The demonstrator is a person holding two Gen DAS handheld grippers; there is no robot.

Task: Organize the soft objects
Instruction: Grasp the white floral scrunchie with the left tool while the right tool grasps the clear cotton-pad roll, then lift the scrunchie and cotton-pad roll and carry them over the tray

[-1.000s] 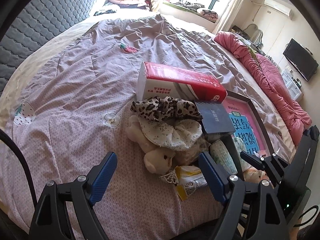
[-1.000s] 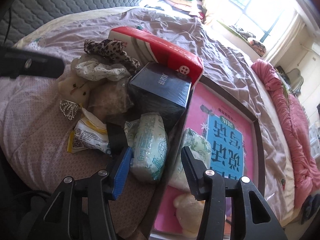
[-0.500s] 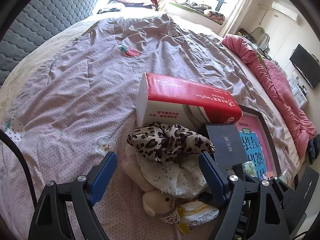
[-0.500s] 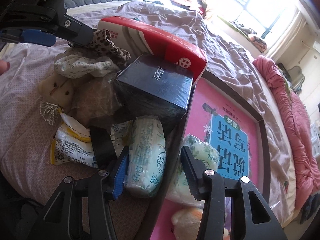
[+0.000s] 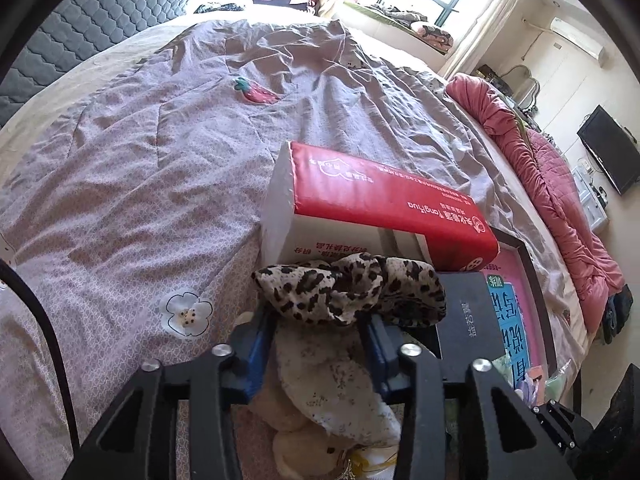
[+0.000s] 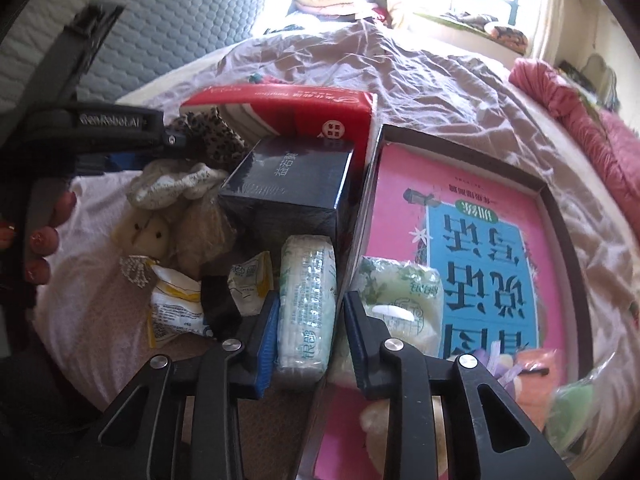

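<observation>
A leopard-print scrunchie (image 5: 352, 292) lies on a pile at the bed's near edge, over a white floral scrunchie (image 5: 328, 384) and a cream plush toy (image 5: 304, 448). My left gripper (image 5: 316, 344) has closed around the leopard scrunchie, its blue pads at the scrunchie's underside. In the right wrist view, my right gripper (image 6: 308, 332) has closed on a green-white tissue pack (image 6: 308, 300) beside the tray's rim (image 6: 360, 216). A second tissue pack (image 6: 400, 300) lies in the pink-lined tray. The left gripper shows there too (image 6: 132, 148).
A red and white tissue box (image 5: 372, 212) and a dark blue box (image 6: 288, 184) stand behind the pile. Snack packets (image 6: 176, 312) lie near the bed edge. A pink quilt (image 5: 560, 184) lies along the right side. The purple bedspread (image 5: 160, 160) stretches beyond.
My left gripper moved forward and down onto the leopard scrunchie and its jaws narrowed. My right gripper's jaws narrowed around the tissue pack.
</observation>
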